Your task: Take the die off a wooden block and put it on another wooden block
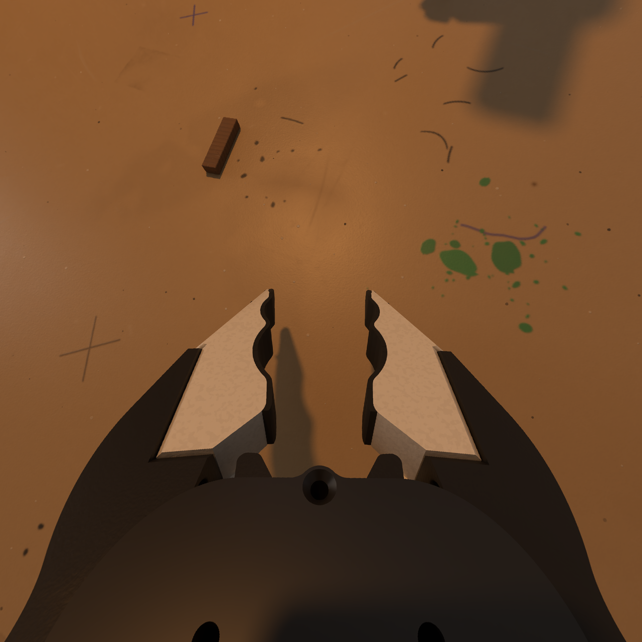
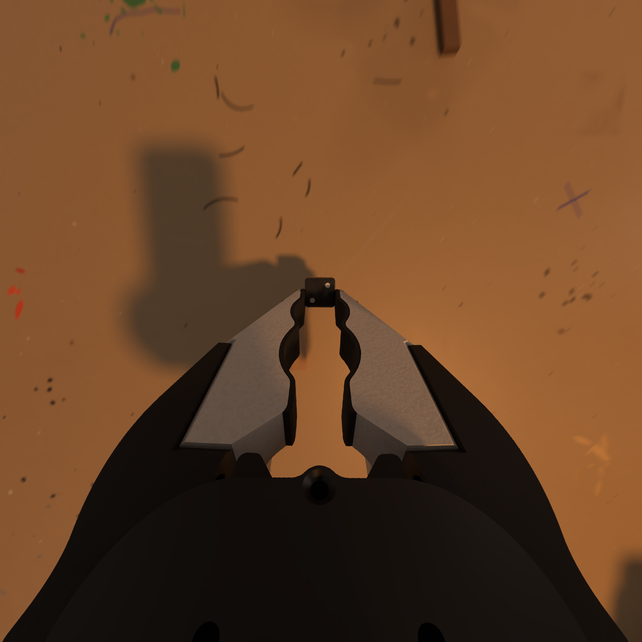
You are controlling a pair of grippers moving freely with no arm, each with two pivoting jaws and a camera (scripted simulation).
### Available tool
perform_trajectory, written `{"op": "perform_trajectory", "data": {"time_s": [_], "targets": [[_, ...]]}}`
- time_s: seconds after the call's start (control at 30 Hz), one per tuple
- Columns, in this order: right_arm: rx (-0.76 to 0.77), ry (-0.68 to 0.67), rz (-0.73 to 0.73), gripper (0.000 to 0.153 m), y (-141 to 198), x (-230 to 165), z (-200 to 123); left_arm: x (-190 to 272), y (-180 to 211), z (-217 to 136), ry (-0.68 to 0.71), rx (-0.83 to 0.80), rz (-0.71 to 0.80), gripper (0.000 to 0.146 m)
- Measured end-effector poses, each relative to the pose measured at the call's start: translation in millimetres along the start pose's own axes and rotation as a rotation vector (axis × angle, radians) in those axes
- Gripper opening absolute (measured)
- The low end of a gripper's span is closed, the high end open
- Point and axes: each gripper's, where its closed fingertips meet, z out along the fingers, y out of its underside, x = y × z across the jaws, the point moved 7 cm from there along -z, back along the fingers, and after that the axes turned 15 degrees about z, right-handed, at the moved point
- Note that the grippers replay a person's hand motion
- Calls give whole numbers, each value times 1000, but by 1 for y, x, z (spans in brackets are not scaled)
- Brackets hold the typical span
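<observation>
My right gripper (image 2: pixel 319 293) is shut on a small black die (image 2: pixel 320 290) with white pips, pinched at the fingertips and held above the brown table. A wooden block (image 2: pixel 448 26) lies far ahead at the top right of the right wrist view, cut by the frame edge. In the left wrist view a brown wooden block (image 1: pixel 221 145) lies flat on the table, ahead and to the left of my left gripper (image 1: pixel 319 295), which is open and empty above the table. Nothing sits on that block.
The brown table (image 1: pixel 104 225) carries green paint blots (image 1: pixel 458 260), dark scribbles, specks and pencil crosses (image 1: pixel 89 347). A gripper's dark shadow (image 2: pixel 184 243) falls on the table left of the die; another shadow (image 1: pixel 514 69) sits at the top right of the left wrist view.
</observation>
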Motion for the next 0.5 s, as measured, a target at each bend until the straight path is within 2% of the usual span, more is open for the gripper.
{"op": "perform_trajectory", "data": {"time_s": [0.2,0.37,0.5], "targets": [[73,-7,-93,16,-72,23,18,0,0,1,-20,6,11,52],[65,-43,-126,16,-133,40,56,-1,0,-1,-33,27,16,51],[4,-72,-118,16,-160,48,91,-2,2,-2,-46,47,19,51]]}}
